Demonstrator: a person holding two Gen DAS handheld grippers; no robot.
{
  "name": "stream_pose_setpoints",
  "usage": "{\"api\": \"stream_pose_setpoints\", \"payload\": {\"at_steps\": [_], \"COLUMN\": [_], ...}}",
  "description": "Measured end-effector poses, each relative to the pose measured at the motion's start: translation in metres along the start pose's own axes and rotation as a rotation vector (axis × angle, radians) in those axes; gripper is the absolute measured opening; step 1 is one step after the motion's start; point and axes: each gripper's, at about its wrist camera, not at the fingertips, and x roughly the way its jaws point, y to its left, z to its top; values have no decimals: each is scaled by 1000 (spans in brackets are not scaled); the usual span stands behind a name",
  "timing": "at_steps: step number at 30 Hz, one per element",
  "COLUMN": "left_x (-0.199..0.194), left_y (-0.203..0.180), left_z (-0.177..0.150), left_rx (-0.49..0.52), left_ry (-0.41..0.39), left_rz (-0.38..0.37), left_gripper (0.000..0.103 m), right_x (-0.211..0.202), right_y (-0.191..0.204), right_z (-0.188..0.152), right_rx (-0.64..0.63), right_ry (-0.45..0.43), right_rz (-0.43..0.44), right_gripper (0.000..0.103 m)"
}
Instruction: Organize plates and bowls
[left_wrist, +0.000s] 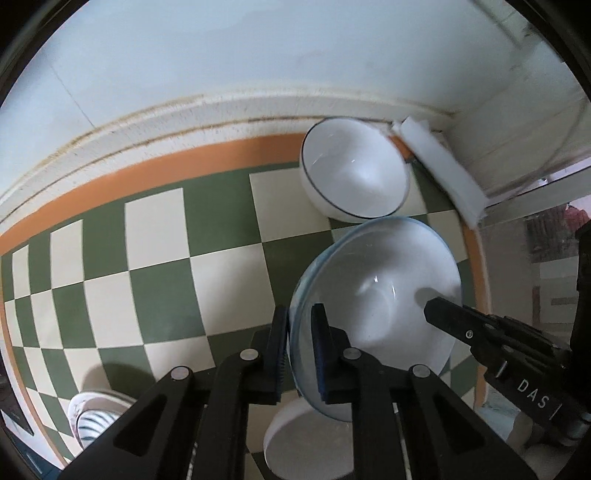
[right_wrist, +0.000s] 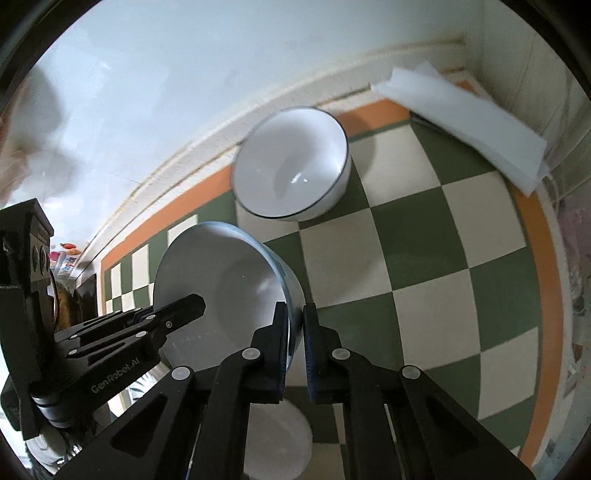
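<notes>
Both grippers hold one pale blue-rimmed bowl tilted above the checkered cloth. My left gripper is shut on its left rim. My right gripper is shut on its right rim; the bowl shows in the right wrist view. The right gripper's fingers reach in from the right in the left wrist view. A white bowl with a dark rim line stands behind it near the wall, also in the right wrist view. A white round dish lies below the held bowl.
A green and cream checkered cloth with an orange border covers the table against a white wall. A white foam block lies in the far right corner. A striped patterned bowl sits at the lower left.
</notes>
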Motion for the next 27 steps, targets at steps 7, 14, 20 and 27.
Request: {"api": "stream_pose_setpoints", "payload": {"at_steps": [7, 14, 20, 27], "left_x": [-40, -49, -28, -4], "left_y": [-2, 1, 8, 9], "left_z": [-26, -68, -96, -111], "left_rx": [16, 30, 19, 26], "left_ry": [-50, -33, 26, 84], "left_rz": [-23, -26, -27, -3], "left_gripper": [11, 11, 11, 11], "right_x": [-48, -67, -54, -27], "right_y": [14, 13, 7, -7], "right_z": [-26, -75, -108, -126], "right_rx": [-18, -22, -13, 1], "right_ry": [-43, -28, 21, 80], "right_rz": [13, 20, 24, 4], "right_gripper": [10, 10, 10, 10]}}
